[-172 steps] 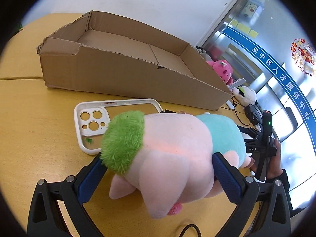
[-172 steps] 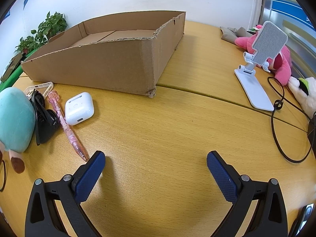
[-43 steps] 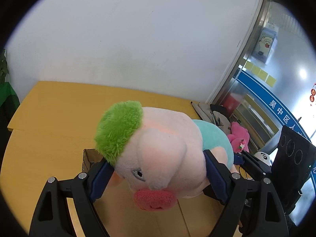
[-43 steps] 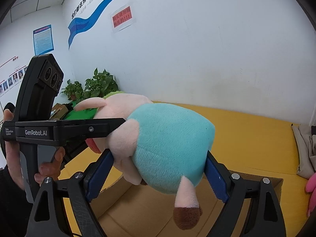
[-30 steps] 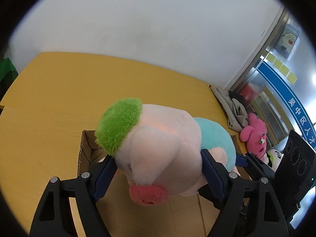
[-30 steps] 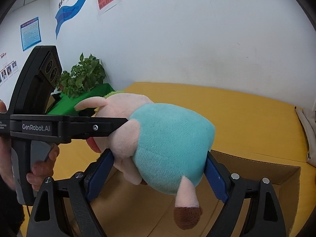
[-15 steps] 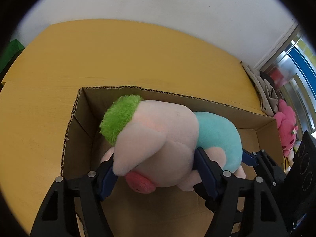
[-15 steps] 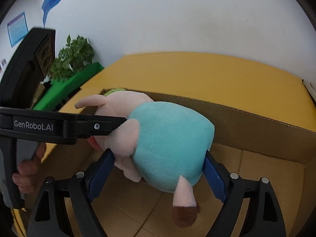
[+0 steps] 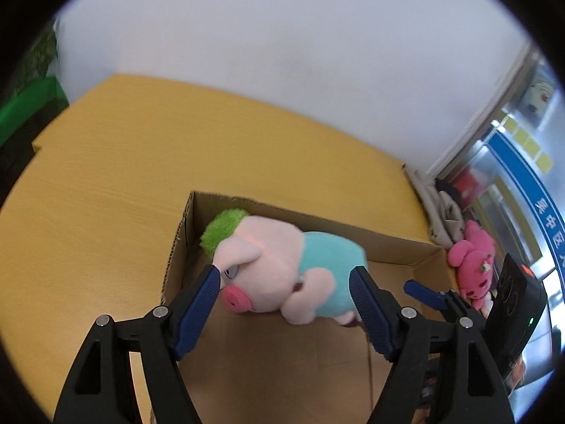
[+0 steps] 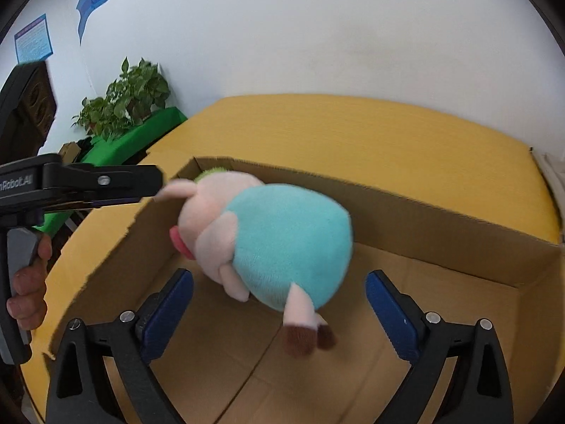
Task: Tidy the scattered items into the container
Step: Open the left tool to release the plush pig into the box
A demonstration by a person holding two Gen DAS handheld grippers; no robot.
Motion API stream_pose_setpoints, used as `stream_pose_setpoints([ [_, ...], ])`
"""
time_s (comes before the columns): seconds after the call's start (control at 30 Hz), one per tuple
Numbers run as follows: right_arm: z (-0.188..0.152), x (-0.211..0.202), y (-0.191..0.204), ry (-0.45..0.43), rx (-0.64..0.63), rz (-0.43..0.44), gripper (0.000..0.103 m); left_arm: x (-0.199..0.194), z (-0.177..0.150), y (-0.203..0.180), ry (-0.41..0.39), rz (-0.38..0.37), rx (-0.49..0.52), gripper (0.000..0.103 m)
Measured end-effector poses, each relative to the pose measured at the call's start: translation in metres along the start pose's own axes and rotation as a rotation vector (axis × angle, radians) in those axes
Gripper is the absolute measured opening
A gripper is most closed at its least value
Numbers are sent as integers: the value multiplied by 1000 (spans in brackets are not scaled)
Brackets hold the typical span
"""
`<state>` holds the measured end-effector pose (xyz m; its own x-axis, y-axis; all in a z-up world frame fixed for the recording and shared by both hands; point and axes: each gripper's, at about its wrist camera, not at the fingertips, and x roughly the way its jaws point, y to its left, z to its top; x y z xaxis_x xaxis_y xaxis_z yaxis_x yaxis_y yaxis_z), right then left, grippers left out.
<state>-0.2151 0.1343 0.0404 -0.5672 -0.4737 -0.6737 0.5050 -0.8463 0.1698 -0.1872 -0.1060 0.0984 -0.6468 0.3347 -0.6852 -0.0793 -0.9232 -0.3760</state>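
A plush pig [image 9: 275,275] with green hair, a pink head and a teal body is inside the brown cardboard box [image 9: 388,247], near its left end. It is blurred in the right wrist view [image 10: 282,243]. My left gripper [image 9: 284,272] stands by the pig's head with its jaws opening, and the blue pads do not press on the toy. My right gripper [image 10: 279,277] is at the pig's teal rear, jaws opening wide, with clear gaps on both sides. One of its fingers [image 9: 423,289] also shows in the left wrist view.
The box stands on a yellow wooden table [image 9: 106,194] against a white wall. A pink plush toy [image 9: 473,261] lies past the box's right end. A potted plant [image 10: 123,102] stands beyond the table's left side. A hand [image 10: 28,289] holds the left gripper's handle.
Both grippers let go of the plush pig, and their pads have come off it. The pig has dropped lower into the box and looks smaller in both views.
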Motion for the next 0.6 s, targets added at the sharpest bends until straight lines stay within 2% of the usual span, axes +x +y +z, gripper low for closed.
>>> stream_pose_setpoints([
  [0.1, -12, -64, 3, -97, 24, 14, 103, -46, -17, -25, -88, 4, 96, 80],
  [0.17, -22, -99, 10, -145, 36, 16, 103, -76, -36, -46, -156, 47, 179, 80],
  [0.23, -32, -123, 23, -179, 37, -22, 103, -106, -60, -65, -246, 94, 253, 80],
  [0.3, -50, -146, 38, -194, 20, -84, 103, -130, -86, -80, -304, 126, 307, 81],
  [0.4, -72, -172, 48, -206, 8, -176, 103, -148, -119, -97, -314, 86, 331, 81],
  [0.6, -103, -195, 67, -204, 19, -236, 103, -147, -170, -99, -254, 56, 288, 81],
])
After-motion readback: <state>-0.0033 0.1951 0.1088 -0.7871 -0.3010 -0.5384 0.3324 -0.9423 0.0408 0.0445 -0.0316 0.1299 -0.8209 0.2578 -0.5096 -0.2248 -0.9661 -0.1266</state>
